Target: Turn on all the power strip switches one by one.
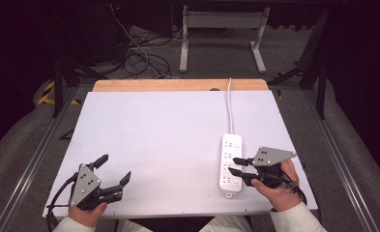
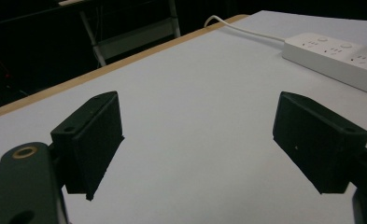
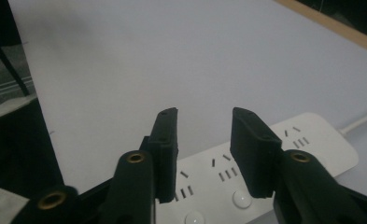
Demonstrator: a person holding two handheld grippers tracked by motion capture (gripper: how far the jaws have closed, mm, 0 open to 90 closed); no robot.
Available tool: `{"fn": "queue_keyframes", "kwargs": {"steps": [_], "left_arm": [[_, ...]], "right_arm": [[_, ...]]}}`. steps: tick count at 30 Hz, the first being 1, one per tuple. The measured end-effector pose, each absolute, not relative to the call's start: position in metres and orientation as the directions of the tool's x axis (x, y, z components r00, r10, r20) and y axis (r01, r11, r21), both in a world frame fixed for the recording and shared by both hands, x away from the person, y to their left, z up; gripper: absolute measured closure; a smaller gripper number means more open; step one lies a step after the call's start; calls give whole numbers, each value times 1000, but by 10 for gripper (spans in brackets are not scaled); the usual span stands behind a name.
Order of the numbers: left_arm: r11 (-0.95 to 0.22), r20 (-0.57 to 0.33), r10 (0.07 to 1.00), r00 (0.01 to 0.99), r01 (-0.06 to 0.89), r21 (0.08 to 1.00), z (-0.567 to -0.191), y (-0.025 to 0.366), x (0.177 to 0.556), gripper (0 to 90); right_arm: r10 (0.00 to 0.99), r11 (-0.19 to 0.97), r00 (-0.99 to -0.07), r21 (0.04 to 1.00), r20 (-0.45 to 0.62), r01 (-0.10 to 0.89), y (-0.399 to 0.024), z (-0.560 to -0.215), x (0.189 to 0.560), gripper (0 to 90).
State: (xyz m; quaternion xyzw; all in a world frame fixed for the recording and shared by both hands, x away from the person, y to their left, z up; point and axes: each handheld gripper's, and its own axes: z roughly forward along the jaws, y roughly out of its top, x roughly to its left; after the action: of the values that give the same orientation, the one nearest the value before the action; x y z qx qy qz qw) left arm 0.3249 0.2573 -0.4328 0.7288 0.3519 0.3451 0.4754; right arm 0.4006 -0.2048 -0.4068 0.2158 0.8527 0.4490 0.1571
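Observation:
A white power strip (image 1: 230, 164) lies lengthwise on the white table (image 1: 168, 130) at the right, and its white cable (image 1: 229, 106) runs off over the far edge. My right gripper (image 1: 237, 166) hovers over the near half of the strip, pointing left, jaws a little apart with nothing between them. In the right gripper view the gripper (image 3: 204, 133) stands just above the power strip's (image 3: 312, 140) sockets and buttons. My left gripper (image 1: 114, 169) rests near the front left corner, wide open and empty. In the left gripper view, beyond the gripper (image 2: 200, 140), the power strip (image 2: 340, 56) lies at the upper right.
A wooden strip (image 1: 178, 85) borders the table's far edge. Behind it, a white table frame (image 1: 221, 29) and tangled cables (image 1: 139, 53) are on the floor. Metal rails (image 1: 340, 150) run along both sides of the table.

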Motion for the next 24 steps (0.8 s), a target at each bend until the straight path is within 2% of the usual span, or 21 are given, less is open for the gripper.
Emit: {"fn": "queue_keyframes", "kwargs": {"steps": [2, 3, 6, 7, 13, 16, 17, 24], "left_arm": [[-301, 169, 841, 514, 186, 935, -432, 258, 324, 162], [-299, 167, 842, 513, 186, 936, -432, 258, 324, 162], [-303, 171, 841, 514, 185, 935, -432, 258, 324, 162], [-304, 172, 841, 514, 185, 934, -432, 258, 323, 162], [-303, 169, 840, 516, 187, 934, -432, 259, 322, 162], [-302, 168, 840, 516, 188, 935, -432, 259, 321, 162], [-303, 169, 841, 514, 189, 934, -432, 260, 321, 162], [-310, 176, 839, 515, 186, 932, -433, 264, 317, 157]], "right_arm": [[517, 480, -852, 851, -78, 213, -206, -404, 402, 525], [537, 444, -840, 872, -74, 208, -207, -402, 403, 423], [556, 428, -828, 879, -73, 210, -210, -399, 404, 377], [566, 418, -821, 884, -74, 208, -212, -397, 405, 328], [628, 375, -777, 895, -54, 241, -226, -397, 409, 253], [630, 354, -775, 906, -46, 233, -231, -400, 411, 220], [612, 362, -790, 904, -45, 229, -237, -405, 413, 160], [600, 364, -799, 903, -39, 229, -250, -422, 416, 93]]}}
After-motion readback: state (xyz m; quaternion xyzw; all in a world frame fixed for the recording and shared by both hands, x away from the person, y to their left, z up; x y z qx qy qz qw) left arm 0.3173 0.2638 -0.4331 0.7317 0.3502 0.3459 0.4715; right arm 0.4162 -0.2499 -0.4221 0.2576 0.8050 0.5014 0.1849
